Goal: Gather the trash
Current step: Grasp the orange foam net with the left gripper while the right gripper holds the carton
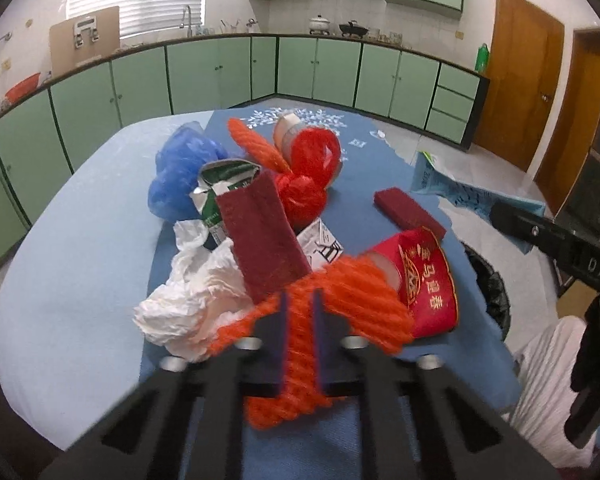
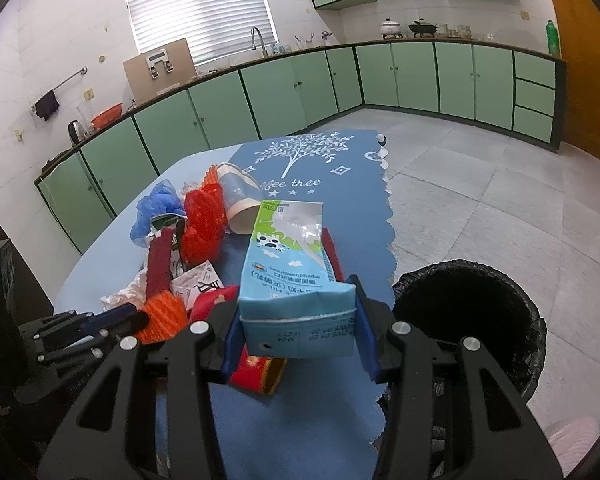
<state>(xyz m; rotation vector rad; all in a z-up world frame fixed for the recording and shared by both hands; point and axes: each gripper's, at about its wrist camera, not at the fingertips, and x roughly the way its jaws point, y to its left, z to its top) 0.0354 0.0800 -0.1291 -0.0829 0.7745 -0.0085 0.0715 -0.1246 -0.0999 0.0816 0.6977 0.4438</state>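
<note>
My left gripper (image 1: 299, 312) is shut on an orange yarn bundle (image 1: 364, 300), lifted just above the blue table mat (image 1: 380, 168). My right gripper (image 2: 298, 316) is shut on a blue milk carton (image 2: 288, 264), held over the mat beside the black-lined trash bin (image 2: 468, 320). The carton also shows at the right of the left wrist view (image 1: 452, 188). On the mat lie a white tissue (image 1: 192, 300), a maroon sponge (image 1: 260, 236), a red paper cup (image 1: 424, 280), a red net bag (image 1: 312, 168) and a blue bag (image 1: 180, 168).
A second maroon sponge (image 1: 408, 212), a crushed green carton (image 1: 220, 184) and a paper cup (image 2: 238, 200) also lie on the mat. The table edge runs along the mat's right side, with tiled floor (image 2: 480, 184) beyond. Green cabinets (image 2: 260, 100) line the walls.
</note>
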